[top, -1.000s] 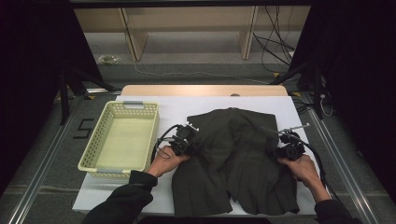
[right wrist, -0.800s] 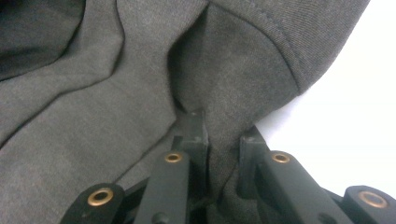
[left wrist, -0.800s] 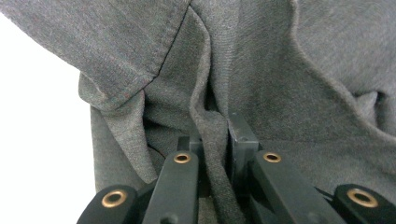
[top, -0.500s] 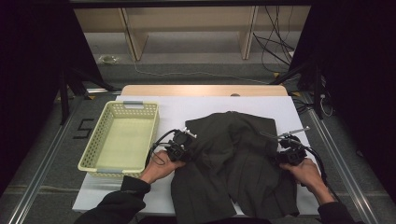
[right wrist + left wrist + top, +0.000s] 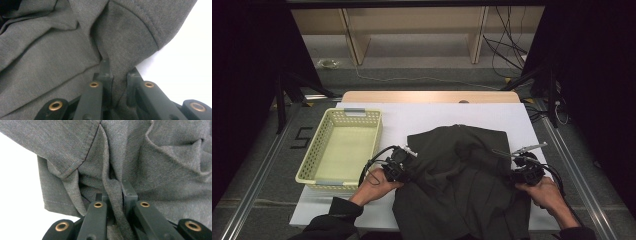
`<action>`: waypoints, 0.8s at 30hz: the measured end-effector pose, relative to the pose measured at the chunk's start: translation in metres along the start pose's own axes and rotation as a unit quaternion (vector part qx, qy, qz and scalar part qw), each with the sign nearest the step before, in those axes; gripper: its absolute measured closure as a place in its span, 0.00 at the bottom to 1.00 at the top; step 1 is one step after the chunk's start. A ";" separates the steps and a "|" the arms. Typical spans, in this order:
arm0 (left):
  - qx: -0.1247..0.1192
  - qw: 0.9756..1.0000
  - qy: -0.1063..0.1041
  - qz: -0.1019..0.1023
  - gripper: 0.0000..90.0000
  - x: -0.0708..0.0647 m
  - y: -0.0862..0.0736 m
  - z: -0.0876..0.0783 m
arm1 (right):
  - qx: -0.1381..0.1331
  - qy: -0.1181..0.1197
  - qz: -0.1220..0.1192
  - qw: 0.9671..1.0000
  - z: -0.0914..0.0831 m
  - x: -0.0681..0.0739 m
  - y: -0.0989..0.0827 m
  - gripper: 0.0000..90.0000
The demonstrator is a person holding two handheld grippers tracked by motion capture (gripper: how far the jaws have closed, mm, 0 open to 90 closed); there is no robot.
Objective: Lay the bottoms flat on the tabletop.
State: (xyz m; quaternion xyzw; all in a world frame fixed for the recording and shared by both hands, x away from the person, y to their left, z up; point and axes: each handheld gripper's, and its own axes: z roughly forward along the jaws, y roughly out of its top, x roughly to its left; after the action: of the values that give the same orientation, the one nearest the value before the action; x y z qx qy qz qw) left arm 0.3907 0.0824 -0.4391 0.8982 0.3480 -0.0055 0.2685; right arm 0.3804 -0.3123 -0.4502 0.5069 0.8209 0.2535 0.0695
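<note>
A dark grey garment lies rumpled on the white table top, and its near end hangs over the front edge. My left gripper holds the garment's left edge. In the left gripper view a fold of the grey cloth is pinched between the jaws of the left gripper. My right gripper holds the right edge. Its jaws have just been closing, and in the right gripper view the right gripper has a ridge of the cloth clamped between them.
A pale yellow plastic basket stands on the table's left side, close to my left hand. A wooden strip borders the far edge. Cables lie on the floor beyond, and dark curtains hang on both sides.
Both hands have drawn back toward the near edge with the garment's sides in the grippers. The garment's far edge has slid nearer and the cloth has bunched up.
</note>
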 end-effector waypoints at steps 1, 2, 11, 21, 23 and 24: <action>0.004 1.000 -0.001 0.004 0.93 0.000 -0.001 -0.001 | 0.000 0.001 -0.001 1.000 -0.001 0.001 -0.001 0.89; 0.001 1.000 -0.003 0.002 0.93 -0.002 -0.002 -0.001 | 0.000 0.001 -0.001 1.000 -0.001 0.001 -0.001 0.89; 0.005 1.000 -0.014 0.011 0.93 -0.010 -0.008 -0.009 | 0.003 0.009 -0.005 1.000 -0.008 0.007 -0.008 0.89; -0.001 1.000 -0.025 -0.002 0.88 -0.008 -0.014 -0.011 | -0.002 0.005 -0.007 1.000 -0.013 0.010 -0.012 0.85; -0.007 1.000 -0.027 -0.009 0.84 -0.007 -0.014 -0.008 | -0.002 -0.003 -0.005 1.000 -0.011 0.010 -0.012 0.79; -0.007 1.000 -0.028 -0.008 0.81 -0.007 -0.013 -0.007 | -0.003 -0.008 -0.005 1.000 -0.010 0.009 -0.011 0.75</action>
State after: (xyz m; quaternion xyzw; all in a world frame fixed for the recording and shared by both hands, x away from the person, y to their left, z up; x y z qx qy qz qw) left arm 0.3760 0.0894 -0.4379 0.8927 0.3480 -0.0301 0.2847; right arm 0.3635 -0.3118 -0.4459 0.5045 0.8221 0.2517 0.0790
